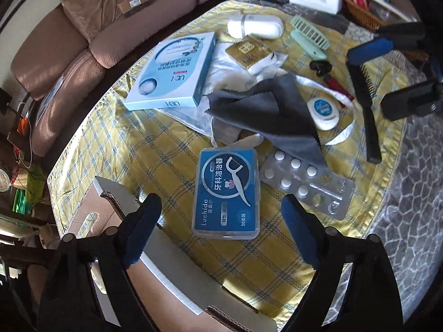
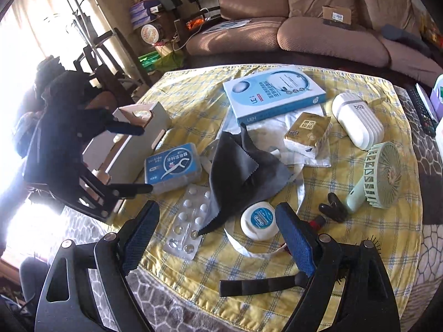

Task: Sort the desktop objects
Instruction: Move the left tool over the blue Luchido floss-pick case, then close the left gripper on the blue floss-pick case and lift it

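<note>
On the yellow checked cloth [image 1: 155, 149] lie a blue floss-pick box [image 1: 227, 191], a pill blister [image 1: 307, 182], a grey cloth [image 1: 271, 110], a round floss case [image 1: 324, 110], a blue mask box [image 1: 174, 72], a tissue pack [image 1: 252, 52], a white case [image 1: 254, 26], a green fan [image 1: 310, 36] and a black hairbrush [image 1: 362, 102]. My left gripper [image 1: 221, 238] is open, just short of the floss-pick box [image 2: 173, 167]. My right gripper [image 2: 216, 238] is open above the floss case [image 2: 259, 220] and blister [image 2: 188, 221]. It shows in the left view [image 1: 393, 69].
An open cardboard box [image 1: 155, 260] stands at the table's edge under my left gripper [image 2: 133, 157]; it also shows in the right wrist view [image 2: 133, 144]. A black clip [image 2: 332, 210] lies near the fan [image 2: 379, 177]. A brown sofa [image 2: 332, 27] is behind. A basket [image 1: 360, 8] of clutter sits at the far edge.
</note>
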{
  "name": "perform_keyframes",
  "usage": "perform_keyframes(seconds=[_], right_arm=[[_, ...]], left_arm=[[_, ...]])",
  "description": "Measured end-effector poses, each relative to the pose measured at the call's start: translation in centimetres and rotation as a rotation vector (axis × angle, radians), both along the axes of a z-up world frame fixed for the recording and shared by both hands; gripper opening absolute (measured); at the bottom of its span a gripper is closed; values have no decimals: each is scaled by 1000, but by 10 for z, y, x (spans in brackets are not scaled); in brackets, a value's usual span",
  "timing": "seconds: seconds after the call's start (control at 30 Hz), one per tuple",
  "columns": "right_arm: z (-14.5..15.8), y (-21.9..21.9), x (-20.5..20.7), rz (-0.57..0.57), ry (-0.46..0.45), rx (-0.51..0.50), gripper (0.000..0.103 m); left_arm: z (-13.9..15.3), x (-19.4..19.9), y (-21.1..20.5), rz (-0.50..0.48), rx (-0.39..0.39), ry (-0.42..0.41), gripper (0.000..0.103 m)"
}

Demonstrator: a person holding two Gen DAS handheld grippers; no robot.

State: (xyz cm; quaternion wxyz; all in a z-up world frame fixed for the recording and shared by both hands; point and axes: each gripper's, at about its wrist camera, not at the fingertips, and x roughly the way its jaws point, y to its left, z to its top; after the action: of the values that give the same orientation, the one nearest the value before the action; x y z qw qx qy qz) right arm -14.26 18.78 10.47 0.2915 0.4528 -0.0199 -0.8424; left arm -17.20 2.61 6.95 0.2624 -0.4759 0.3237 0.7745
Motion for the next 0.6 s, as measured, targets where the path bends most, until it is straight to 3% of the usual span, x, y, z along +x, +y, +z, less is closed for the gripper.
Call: perform_keyframes(seconds=[0.1,0.27,0.33,0.4,0.43,0.47,0.6], right_arm=[[1,0,-3,-5,-12,-38,87],[-8,-3,-5,-8,-41,-72,87],[-12,-5,-5,-6,-49,-80,87],[-15,-6,-5,-6,-57,-85,87],[-16,-6,-5,-6,-61,-85,87],[-16,-6,-5,-5,-62,-85,87],[-20,-9,-5,2,-71,-90,87]], left_arm=[[-13,-4,5,-22,-76,-3,81],[-25,-9,14,-34,-80,-65,86],[-34,-12,15,-21,-118,-61,86],[-43,-15,14,-7,-136,-71,80],[-45,-15,13,-3,-136,-76,68],[-46,-15,12,2,-131,-83,61],[-46,-12,11,9,-110,-76,61]])
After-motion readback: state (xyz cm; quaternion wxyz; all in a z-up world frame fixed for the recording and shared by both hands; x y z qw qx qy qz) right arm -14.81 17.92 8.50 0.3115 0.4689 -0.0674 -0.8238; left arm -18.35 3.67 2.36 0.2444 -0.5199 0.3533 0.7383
